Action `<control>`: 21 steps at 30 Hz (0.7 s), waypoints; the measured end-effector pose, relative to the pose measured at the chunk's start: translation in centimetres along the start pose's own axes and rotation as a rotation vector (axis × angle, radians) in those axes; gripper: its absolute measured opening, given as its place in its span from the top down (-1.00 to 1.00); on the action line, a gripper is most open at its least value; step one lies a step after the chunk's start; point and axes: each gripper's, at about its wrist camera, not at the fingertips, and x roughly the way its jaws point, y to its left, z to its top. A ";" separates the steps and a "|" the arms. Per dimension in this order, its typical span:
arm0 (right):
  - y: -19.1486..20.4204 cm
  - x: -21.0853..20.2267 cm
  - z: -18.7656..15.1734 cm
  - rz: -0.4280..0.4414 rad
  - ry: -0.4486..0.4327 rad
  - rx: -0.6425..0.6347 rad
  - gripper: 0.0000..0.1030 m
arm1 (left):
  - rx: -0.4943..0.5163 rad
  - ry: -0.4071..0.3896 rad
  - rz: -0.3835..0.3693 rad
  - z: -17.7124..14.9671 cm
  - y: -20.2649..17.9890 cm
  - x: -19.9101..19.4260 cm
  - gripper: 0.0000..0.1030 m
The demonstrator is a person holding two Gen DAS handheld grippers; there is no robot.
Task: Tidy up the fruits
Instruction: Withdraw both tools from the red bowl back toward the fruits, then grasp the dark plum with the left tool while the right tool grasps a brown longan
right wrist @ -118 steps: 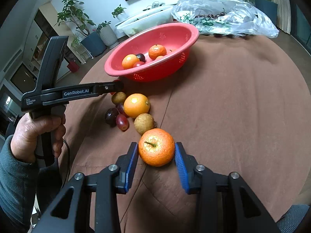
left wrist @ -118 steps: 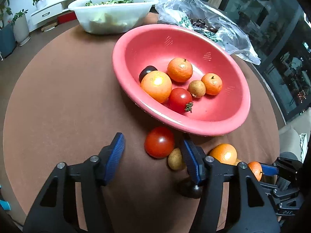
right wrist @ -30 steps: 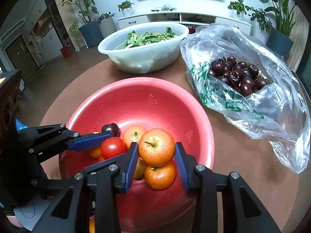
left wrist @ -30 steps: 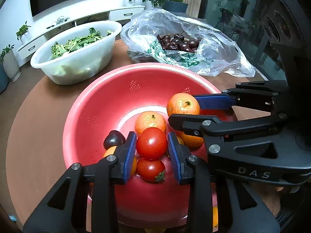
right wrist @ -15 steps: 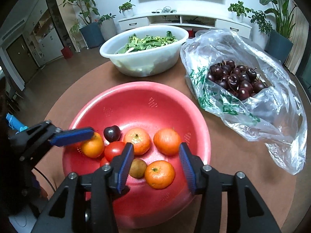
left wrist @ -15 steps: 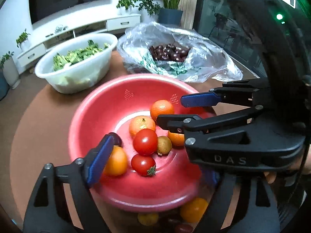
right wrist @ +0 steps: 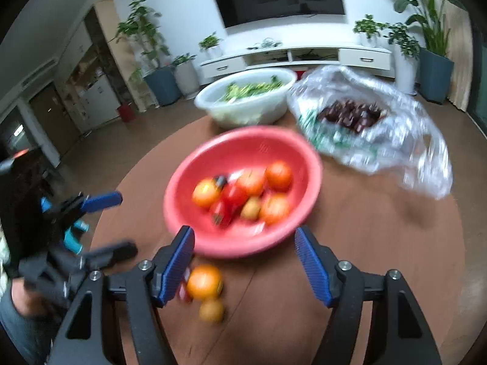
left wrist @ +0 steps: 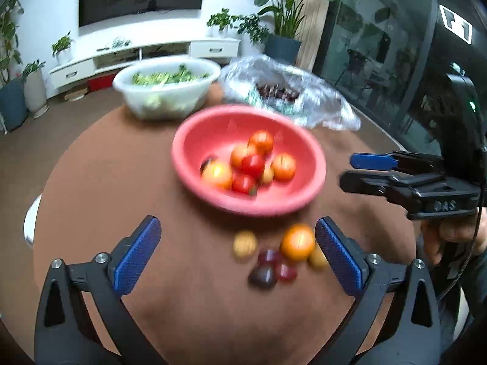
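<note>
The round brown table [left wrist: 106, 167] fills most of what I see, its curved edge running off to bare floor on the left and toward a dark glass wall on the right; the widest free stretch of tabletop lies on the left side and directly under my left claw. At the far edge sit a crumpled clear plastic bag of dark cherries [right wrist: 365, 127] and, beside it, a white plastic basin of green leaves [right wrist: 246, 103], both close behind the red plastic colander bowl [left wrist: 194, 140], so there is little room past the bowl. That bowl stands near the middle of the table and holds blurred oranges, two red tomatoes and a small brownish fruit. My left gripper [left wrist: 237, 252] has just been opening and now stands spread wide, holding nothing, with a loose cluster of fruit lying on the table between and below its blue pads. My right gripper [right wrist: 243, 261] has also just been opening, partly spread and empty, its pads framing the bowl's near rim. In that cluster the loose orange [left wrist: 297, 242] is biggest, just in front of the bowl's near rim, with a small tan fruit [left wrist: 245, 245] to its left and dark plums [left wrist: 263, 275] touching below; motion blur hides finer detail.
</note>
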 end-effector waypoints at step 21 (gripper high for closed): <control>3.5 5.5 -5.5 -0.014 0.183 -0.170 0.25 | 0.026 0.156 0.029 -6.3 -0.7 0.4 -0.99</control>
